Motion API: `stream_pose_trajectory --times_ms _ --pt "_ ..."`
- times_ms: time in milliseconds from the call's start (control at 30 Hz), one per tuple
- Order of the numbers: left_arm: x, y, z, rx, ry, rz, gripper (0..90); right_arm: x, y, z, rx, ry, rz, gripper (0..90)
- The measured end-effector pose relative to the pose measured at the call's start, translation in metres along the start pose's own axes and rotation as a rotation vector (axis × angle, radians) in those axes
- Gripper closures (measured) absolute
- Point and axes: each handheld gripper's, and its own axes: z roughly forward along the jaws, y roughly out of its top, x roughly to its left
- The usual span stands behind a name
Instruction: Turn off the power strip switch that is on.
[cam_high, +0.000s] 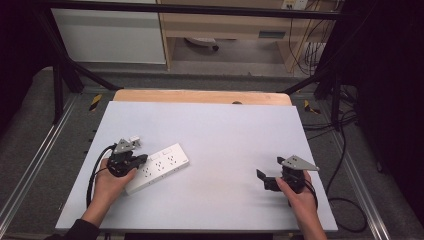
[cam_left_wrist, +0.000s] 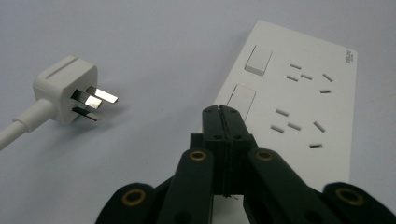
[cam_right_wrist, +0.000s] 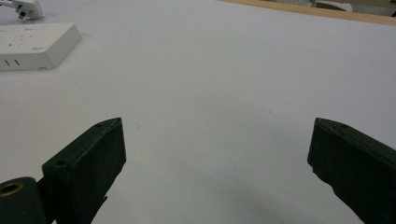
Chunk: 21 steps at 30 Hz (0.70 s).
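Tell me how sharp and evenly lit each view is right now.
High view: soft but even on the table, surroundings dark. Left gripper view: plug and power strip crisp, glare on the plug's prongs, the closed left tongs slightly blurred. Right gripper view: the open right tongs blurred, faint shadow beneath them.

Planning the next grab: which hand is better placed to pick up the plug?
Left. Its tool, shut, sits over the power strip right beside the plug; the right tool is open, far across the table.

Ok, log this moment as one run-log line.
left tongs: shut, empty, over power strip | right tongs: open, empty | plug: loose on table
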Motion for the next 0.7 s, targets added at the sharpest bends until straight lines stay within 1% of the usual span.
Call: stream_pose_trajectory --times_ms 400,433,700 --pt "0.0008 -0.0001 0.0006 0.002 -0.006 -0.004 90.0 0.0001 0.0 0.0001 0.002 0.002 -0.003 4.7" --pt "0.0009 0.0001 0.0011 0.012 -0.007 -0.002 90.0 0.0002 0.0 0.0002 0.003 0.002 -0.003 4.7" --pt "0.0004 0.0003 0.0023 0.01 -0.007 0.006 90.0 0.0003 0.0 0.0003 0.002 0.003 -0.003 4.7"
